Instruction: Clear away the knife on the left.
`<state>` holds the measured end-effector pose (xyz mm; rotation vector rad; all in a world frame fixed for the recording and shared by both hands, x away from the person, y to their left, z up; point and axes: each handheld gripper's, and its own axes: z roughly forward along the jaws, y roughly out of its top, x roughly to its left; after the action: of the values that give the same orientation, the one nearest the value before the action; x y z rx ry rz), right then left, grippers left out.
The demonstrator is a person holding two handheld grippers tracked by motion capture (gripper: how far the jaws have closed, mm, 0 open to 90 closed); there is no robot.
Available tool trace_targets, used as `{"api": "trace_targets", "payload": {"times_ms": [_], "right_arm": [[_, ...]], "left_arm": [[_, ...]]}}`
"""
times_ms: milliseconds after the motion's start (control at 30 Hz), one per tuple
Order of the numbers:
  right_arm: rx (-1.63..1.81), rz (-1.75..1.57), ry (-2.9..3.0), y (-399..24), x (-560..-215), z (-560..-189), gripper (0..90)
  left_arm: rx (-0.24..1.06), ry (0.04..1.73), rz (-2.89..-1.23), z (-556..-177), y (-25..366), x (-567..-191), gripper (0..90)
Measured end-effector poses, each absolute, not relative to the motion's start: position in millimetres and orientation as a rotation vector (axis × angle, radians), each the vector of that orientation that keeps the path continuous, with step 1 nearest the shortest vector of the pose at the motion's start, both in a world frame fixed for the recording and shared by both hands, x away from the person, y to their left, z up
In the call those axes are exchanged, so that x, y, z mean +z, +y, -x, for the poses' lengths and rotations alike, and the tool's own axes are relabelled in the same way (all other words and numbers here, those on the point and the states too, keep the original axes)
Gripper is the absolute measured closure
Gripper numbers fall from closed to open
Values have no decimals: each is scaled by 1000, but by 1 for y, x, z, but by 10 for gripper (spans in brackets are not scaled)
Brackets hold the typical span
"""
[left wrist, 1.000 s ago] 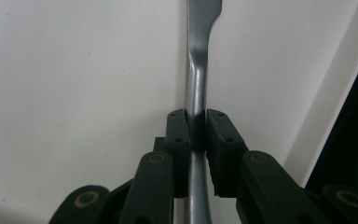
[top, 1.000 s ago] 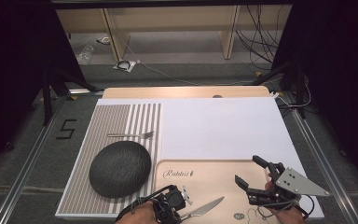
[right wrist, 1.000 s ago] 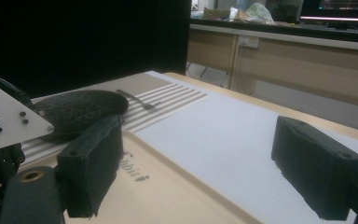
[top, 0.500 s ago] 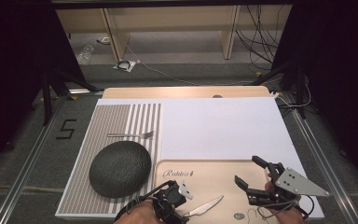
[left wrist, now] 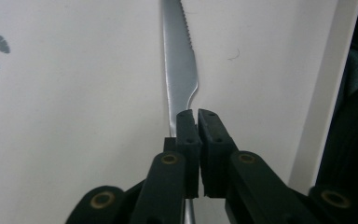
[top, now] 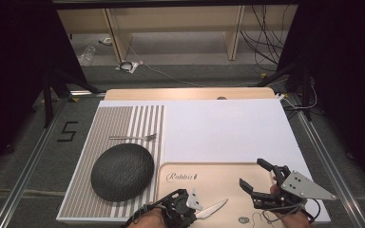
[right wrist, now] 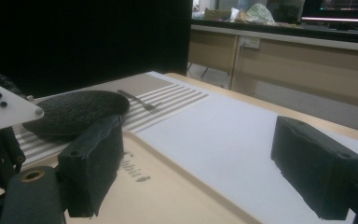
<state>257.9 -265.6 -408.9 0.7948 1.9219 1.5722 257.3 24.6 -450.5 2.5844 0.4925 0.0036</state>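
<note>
On the beige tray you are gripping the knife with the left gripper, jaws having just closed on it; lifting is remaining, and the right gripper is waiting wide open, empty

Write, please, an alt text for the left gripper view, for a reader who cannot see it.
The left tongs are shut on the handle of a silver knife, having just closed. The knife's serrated blade points up and away from the camera. It lies on a pale tray with dark print at the left edge.
</note>
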Motion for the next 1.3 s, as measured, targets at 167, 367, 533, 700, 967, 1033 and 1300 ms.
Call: {"api": "trace_targets", "payload": {"times_ms": [167, 367, 533, 700, 967, 1033, 1300], "right_arm": [[1573, -797, 1922, -266, -409, -258, 178], [1573, -796, 1922, -265, -409, -258, 179], [1572, -797, 1923, -266, -409, -258, 180], [1571, -794, 1923, -265, -409, -258, 180], [1571, -795, 1922, -266, -409, -258, 180], [1571, -796, 1923, -266, -409, -258, 180], [1571, -796, 1922, -266, -409, -258, 180]], "left_arm": [[-3, 473, -2607, -255, 20, -458, 891], [29, 453, -2622, -253, 16, -463, 892], [44, 457, -2618, -255, 17, -466, 892], [49, 474, -2618, -257, 19, -465, 892], [74, 512, -2617, -263, 25, -465, 892], [79, 524, -2614, -265, 27, -465, 892], [97, 572, -2611, -271, 34, -465, 892]]}}
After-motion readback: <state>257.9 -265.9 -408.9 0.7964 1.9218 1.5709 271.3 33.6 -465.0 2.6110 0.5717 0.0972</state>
